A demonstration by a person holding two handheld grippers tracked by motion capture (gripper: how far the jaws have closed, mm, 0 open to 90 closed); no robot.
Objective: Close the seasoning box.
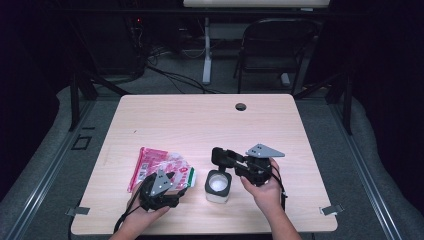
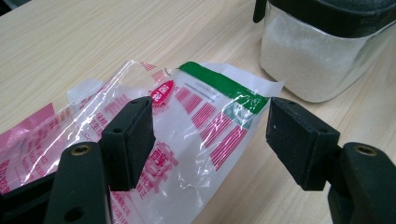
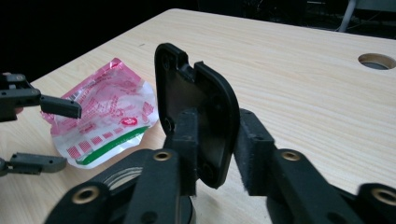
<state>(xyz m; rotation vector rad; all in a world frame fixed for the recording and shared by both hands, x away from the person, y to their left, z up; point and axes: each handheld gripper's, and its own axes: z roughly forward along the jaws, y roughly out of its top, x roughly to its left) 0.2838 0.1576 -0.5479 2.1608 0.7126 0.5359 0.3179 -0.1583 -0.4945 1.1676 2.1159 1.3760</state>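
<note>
At the near-left of the wooden table (image 1: 200, 120), a pink-and-white plastic bag (image 1: 159, 167) with a green strip along its mouth lies flat, its long axis running from far-left to near-right so that the mouth points toward the container. The left gripper (image 1: 175, 187) rests over the bag's near-right end with its jaws spread wide; in the left gripper view (image 2: 210, 140) the pads stand on either side of the bag's mouth (image 2: 224, 86) without pressing on it, so nothing is held. Just right of the bag, close but apparently not touching, stands a clear container (image 1: 218, 186) of white powder with a black rim, uncovered. Right of and just beyond the container, the right gripper (image 1: 225, 157) is clamped on the black lid (image 3: 196, 116), held on edge between its pads and clear of the container. The left gripper is the nearer to the bag; the container lies just right of its jaws.
</note>
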